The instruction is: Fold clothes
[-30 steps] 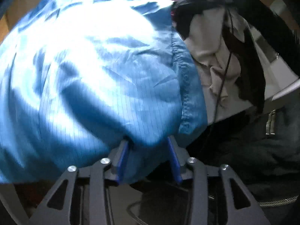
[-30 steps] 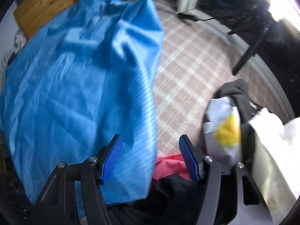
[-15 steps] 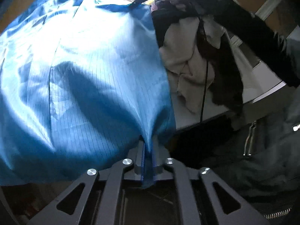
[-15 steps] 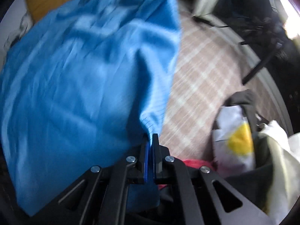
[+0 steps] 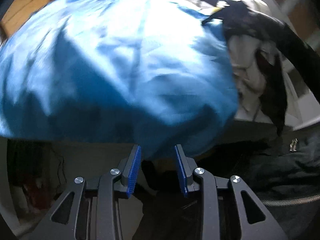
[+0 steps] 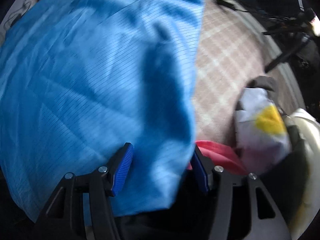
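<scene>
While both wrists point steeply down, I log the near field first. Left claw (image 5: 157, 170): jaws opening, pads apart, the hem of the blue garment (image 5: 124, 64) hanging into the gap at their tips; the pads do not press on it, so I count it released. Right claw (image 6: 161, 170): jaws also opening, a fold of the same blue garment (image 6: 90, 84) draped down between the pads, loose, not pinched.

Just beyond the right claw, a red cloth (image 6: 218, 154) peeks out beside the blue edge. Next to it lies a white piece with a yellow patch (image 6: 264, 128).

Mid field: blue garment spread wide, thin dark pinstripes, rumpled, covering most of both views. It lies over a pink checked bed cover (image 6: 226, 60).

Far field, left view: a pale cream garment (image 5: 248, 68) and a black one (image 5: 270, 92) heaped to the right of the blue. Picture is motion-blurred; finer detail unreadable.
</scene>
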{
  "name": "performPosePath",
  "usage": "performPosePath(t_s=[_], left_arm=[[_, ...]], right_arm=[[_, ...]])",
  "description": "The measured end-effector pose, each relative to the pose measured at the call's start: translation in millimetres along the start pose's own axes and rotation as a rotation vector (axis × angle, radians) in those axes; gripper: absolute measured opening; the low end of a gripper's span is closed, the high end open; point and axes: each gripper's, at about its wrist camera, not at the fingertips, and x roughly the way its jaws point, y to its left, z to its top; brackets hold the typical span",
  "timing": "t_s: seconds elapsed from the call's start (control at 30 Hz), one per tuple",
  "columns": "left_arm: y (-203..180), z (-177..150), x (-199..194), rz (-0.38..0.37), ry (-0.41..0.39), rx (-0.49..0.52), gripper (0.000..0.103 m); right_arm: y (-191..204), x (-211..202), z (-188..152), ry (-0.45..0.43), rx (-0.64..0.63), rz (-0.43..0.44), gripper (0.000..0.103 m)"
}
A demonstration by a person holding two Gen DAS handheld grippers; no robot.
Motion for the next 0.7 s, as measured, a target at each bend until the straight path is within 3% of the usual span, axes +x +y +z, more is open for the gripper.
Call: performPosePath(t_s=[0.07,0.17,0.27,0.33,0.5,0.57,0.67,0.7], left_arm=[[-14,6,3,-0.035,-0.014,0.047,0.034],[-31,5,14,-0.094,-0.015,0.061,0.034],[-30,-12,32,-0.092,0.037,0.034,0.034],[-23,-24,38,-0.085,0.061,0.003,0.034],[-8,-42,32,-0.064,0.036,-0.054,0.034],[-17,-46,28,-0.062,0.006,-0.034,0.034],[-25,-51,25,-0.053,-0.021,0.035,0.036],[-30,-53,28,-0.048,-0.021,0.051,0.036]], right_arm=[[4,-3,1,-0.012,0.001,0.057,0.009],[-1,-14,2,-0.057,0.035,0.082,0.006],[-21,-25,1,-0.107,0.136,0.092,0.006],[-26,-26,0,-0.108,0.157,0.092,0.006],[-13,-16,-11,-0.055,0.113,0.059,0.006],[-2,-15,-17,-0.032,0.075,0.069,0.011],[4,-20,-24,-0.039,0.067,0.067,0.048],[3,-24,-26,-0.052,0.077,0.062,0.054]])
